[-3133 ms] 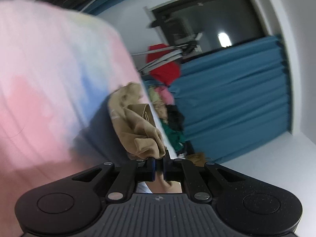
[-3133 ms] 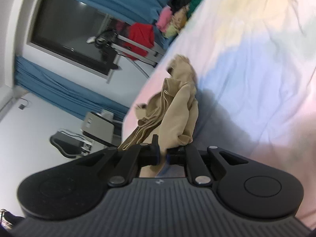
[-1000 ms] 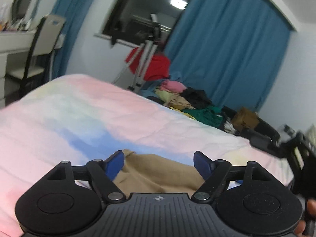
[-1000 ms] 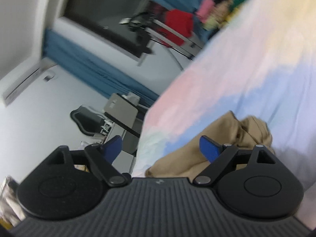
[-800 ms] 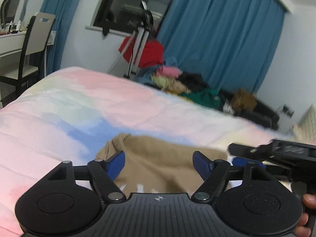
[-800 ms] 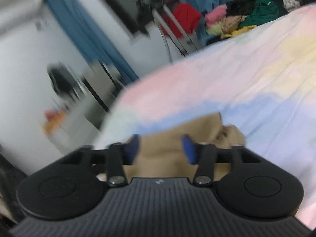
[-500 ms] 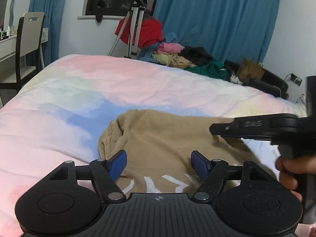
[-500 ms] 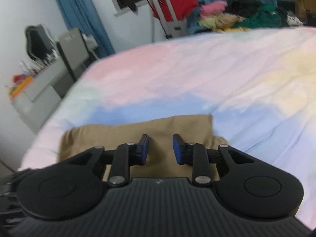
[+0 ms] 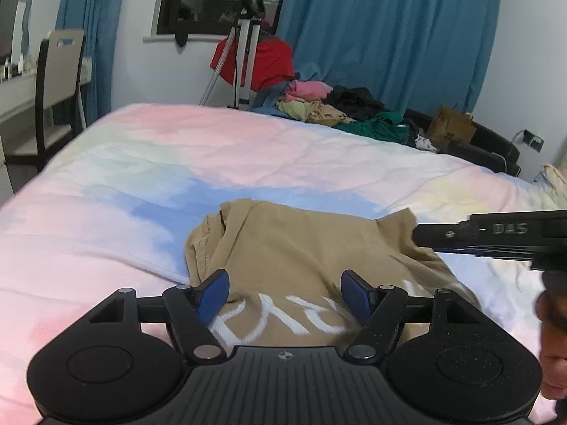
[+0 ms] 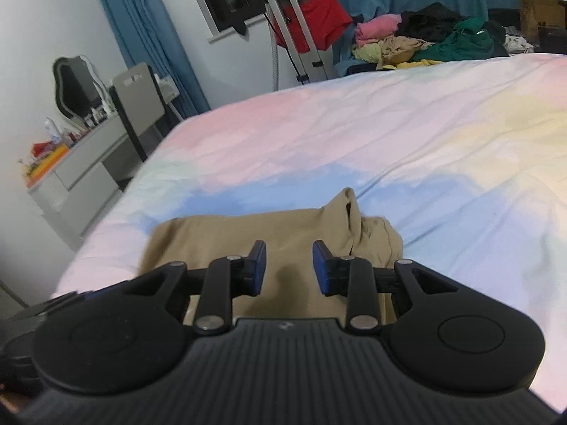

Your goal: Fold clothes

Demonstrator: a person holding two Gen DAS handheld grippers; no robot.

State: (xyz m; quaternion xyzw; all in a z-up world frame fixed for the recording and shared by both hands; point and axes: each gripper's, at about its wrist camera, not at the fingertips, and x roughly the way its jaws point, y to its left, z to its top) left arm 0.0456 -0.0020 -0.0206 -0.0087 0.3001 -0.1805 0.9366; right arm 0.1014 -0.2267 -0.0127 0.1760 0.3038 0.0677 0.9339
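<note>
We work over a pastel bed (image 9: 149,163) with a clothes pile (image 9: 340,109), tripod (image 9: 241,56) and curtains (image 9: 386,35) beyond. The tan shirt (image 9: 301,244) lies crumpled near the bed's near edge. Left gripper (image 9: 283,294) gapes wide; right gripper (image 10: 288,265) hovers, partly apart, gripping nothing.

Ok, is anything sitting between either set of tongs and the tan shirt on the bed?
Nothing visible. The tan shirt lies on the pastel bedspread directly under both open tongs, left tongs and right tongs, with only bare fabric between the fingers. The clothes pile sits beyond the bed's far edge.
</note>
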